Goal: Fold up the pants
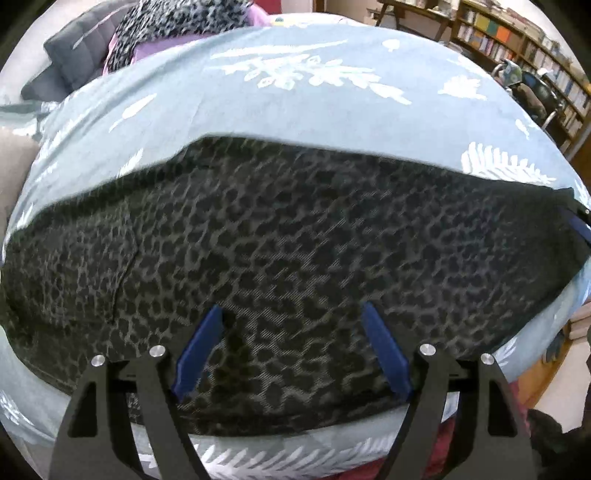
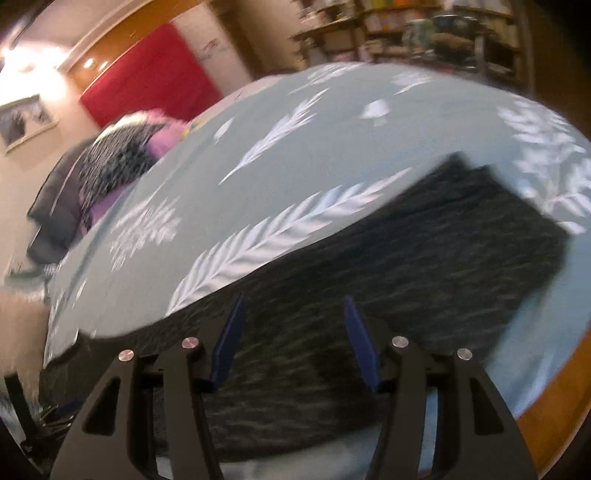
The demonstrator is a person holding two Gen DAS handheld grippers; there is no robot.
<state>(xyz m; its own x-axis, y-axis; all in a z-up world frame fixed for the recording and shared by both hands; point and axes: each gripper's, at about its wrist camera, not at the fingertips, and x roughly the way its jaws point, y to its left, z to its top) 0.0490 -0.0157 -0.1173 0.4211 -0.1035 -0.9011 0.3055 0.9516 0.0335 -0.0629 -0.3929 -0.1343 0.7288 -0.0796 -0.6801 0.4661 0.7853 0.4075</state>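
Observation:
The pants (image 1: 280, 243) are dark grey with a black leopard print. They lie flat across a table under a pale blue cloth (image 1: 295, 110) with white leaf prints. My left gripper (image 1: 291, 314) is open and empty, just above the near part of the pants. In the right wrist view, which is blurred, the pants (image 2: 406, 266) run from lower left to a squared end at the upper right. My right gripper (image 2: 293, 306) is open and empty above them. The right gripper's blue finger (image 1: 578, 225) shows at the right edge of the left wrist view.
A pile of clothes, leopard print and purple (image 1: 166, 26), lies at the far left of the table next to a dark cushion (image 1: 70, 59). Bookshelves (image 1: 517, 40) stand behind on the right. The wooden table edge (image 2: 554, 417) shows at the lower right.

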